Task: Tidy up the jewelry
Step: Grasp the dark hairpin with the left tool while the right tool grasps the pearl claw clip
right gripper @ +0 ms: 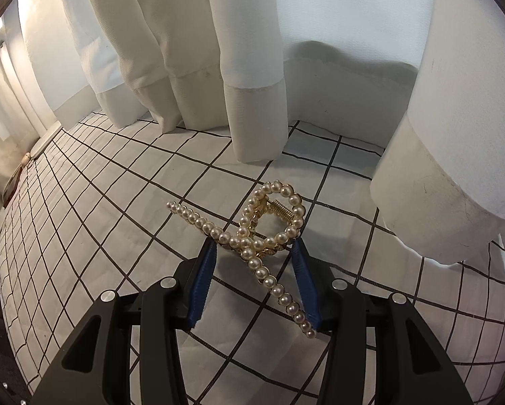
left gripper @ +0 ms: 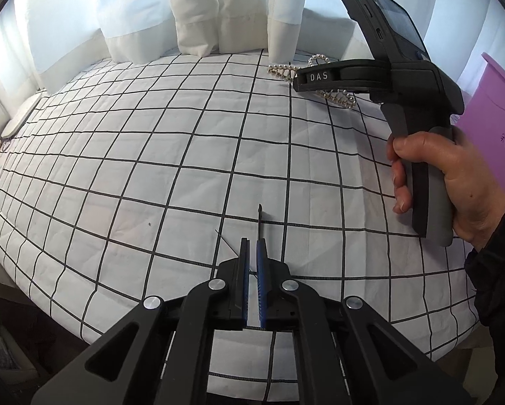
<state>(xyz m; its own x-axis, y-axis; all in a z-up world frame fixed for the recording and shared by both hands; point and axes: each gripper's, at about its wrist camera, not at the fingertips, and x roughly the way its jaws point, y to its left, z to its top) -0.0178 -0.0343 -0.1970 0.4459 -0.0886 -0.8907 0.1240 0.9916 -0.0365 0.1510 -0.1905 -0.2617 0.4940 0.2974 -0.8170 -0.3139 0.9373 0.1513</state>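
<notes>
A white bed cover (left gripper: 151,155) printed with a black grid fills both views, with white curtains (right gripper: 191,50) hanging down to its far edge. In the left wrist view, the left gripper (left gripper: 252,263) points steeply down at the cover, its blue-padded jaws nearly together and clamped on a thin dark hairpin (left gripper: 260,222) that sticks out beyond the fingertips. To the right, a person's hand (left gripper: 454,175) holds the handle of the right gripper (right gripper: 255,270). In the right wrist view, that gripper's jaws stand partly apart on either side of a gold hair claw clip (right gripper: 262,233) trimmed with pearls; whether the pads press on it is unclear. The clip lies toward the curtain side of the cover. A purple sheet of paper (left gripper: 495,108) shows at the right edge.
</notes>
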